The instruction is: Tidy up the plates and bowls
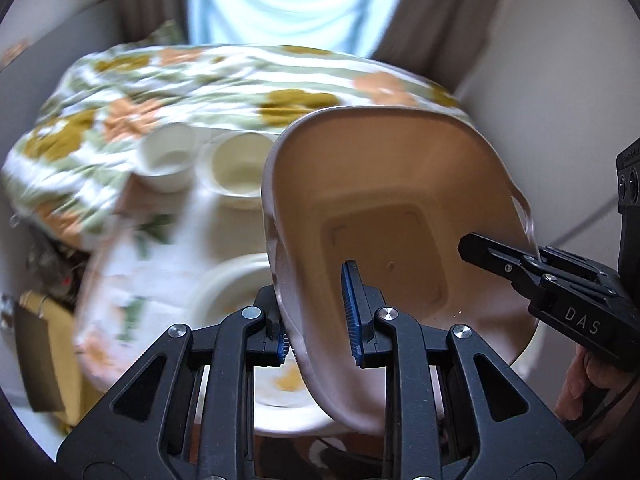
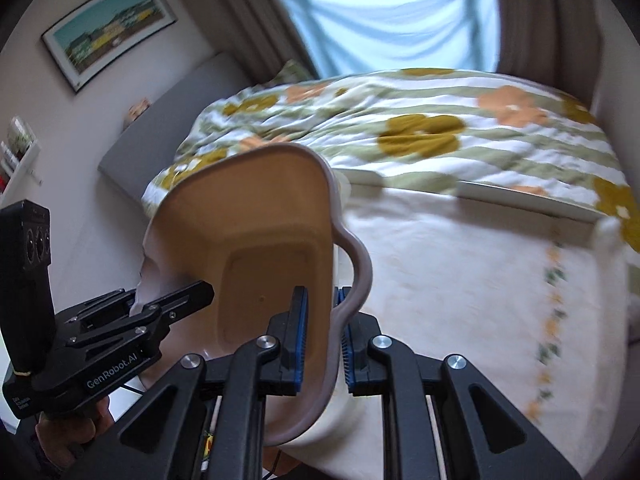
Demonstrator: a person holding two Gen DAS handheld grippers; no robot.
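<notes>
Pale pink, square-ish plastic basin with a wavy rim and tan interior (image 1: 384, 216) is held in the air, tipped well off level, between both tools. In the left wrist view its open mouth faces the camera and slightly upward; the flat square bottom panel is visible inside. Long axis runs roughly from lower left to upper right in that view.

Left hand-held gripper (image 1: 320, 316): blue-padded fingers closed on the basin's near rim wall, one pad inside, one outside. Right hand-held gripper (image 2: 322, 334): closed likewise on the opposite rim, one pad inside the wall, the other outside against the wavy lip. Each tool shows in the other's camera, clamped at the basin's far edge.

Beyond the basin, left wrist view: small white round bowl (image 1: 168, 160) beside a cream round bowl (image 1: 240, 168), both upright on a cream cloth-covered surface (image 2: 460, 280). Below the basin, a white round plate with an ochre motif (image 1: 276, 392), partly hidden. All blurred.

Behind the basin: a rumpled bedspread with green stripes and orange and ochre flowers (image 2: 420, 132). Further back, a window with pale blue drapery (image 2: 392, 20) flanked by grey-brown curtains (image 2: 544, 20). Framed landscape print (image 2: 108, 28) on the wall left of the basin, right wrist view.
</notes>
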